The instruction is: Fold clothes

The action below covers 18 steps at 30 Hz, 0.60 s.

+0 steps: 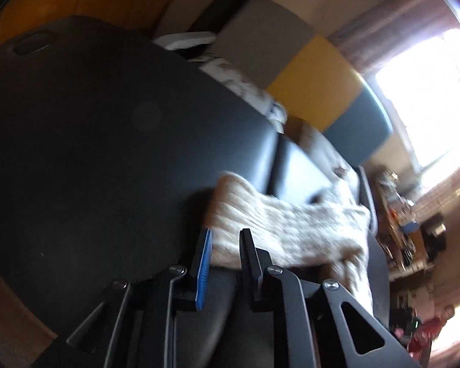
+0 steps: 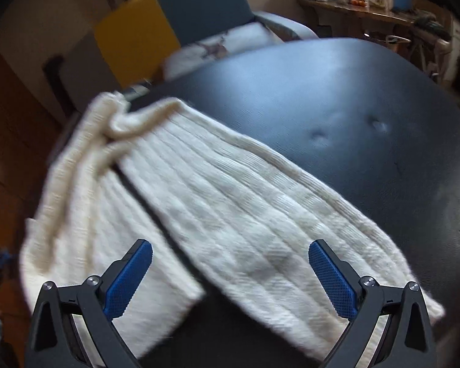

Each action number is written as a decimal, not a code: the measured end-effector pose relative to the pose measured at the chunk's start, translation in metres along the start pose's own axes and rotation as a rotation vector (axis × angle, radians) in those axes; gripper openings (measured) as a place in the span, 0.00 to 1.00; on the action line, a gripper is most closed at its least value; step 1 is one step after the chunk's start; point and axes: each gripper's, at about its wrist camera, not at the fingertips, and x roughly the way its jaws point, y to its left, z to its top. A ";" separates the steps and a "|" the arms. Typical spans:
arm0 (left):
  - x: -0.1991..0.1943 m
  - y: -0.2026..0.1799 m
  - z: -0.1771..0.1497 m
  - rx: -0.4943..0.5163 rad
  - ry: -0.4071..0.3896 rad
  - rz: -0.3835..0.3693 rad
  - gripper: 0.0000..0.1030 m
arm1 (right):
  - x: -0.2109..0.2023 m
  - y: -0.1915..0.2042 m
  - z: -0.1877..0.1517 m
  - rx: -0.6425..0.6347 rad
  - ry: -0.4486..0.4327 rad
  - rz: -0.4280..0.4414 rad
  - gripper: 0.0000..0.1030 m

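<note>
The left gripper [image 1: 225, 239] has its jaws narrowed to a slim gap around the near edge of the cream knitted garment [image 1: 279, 230], which trails off toward three o'clock over the black table [image 1: 92, 153]. The right gripper [image 2: 230, 270] is spread wide and holds nothing, hovering above the garment [image 2: 230, 202], which lies on the table [image 2: 352, 107] from ten o'clock to five o'clock.

left tongs [image 1: 225, 239]: held narrowly parted at cream knit garment's [image 1: 285, 227] edge, grip not determinable | garment: laid on dark counter [image 1: 107, 141] | yellow cushion [image 1: 316, 76]: seen behind
</note>
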 end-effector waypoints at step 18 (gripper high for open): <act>0.139 -0.091 -0.020 0.290 0.178 0.156 0.18 | 0.056 0.108 -0.008 -0.123 0.296 0.493 1.00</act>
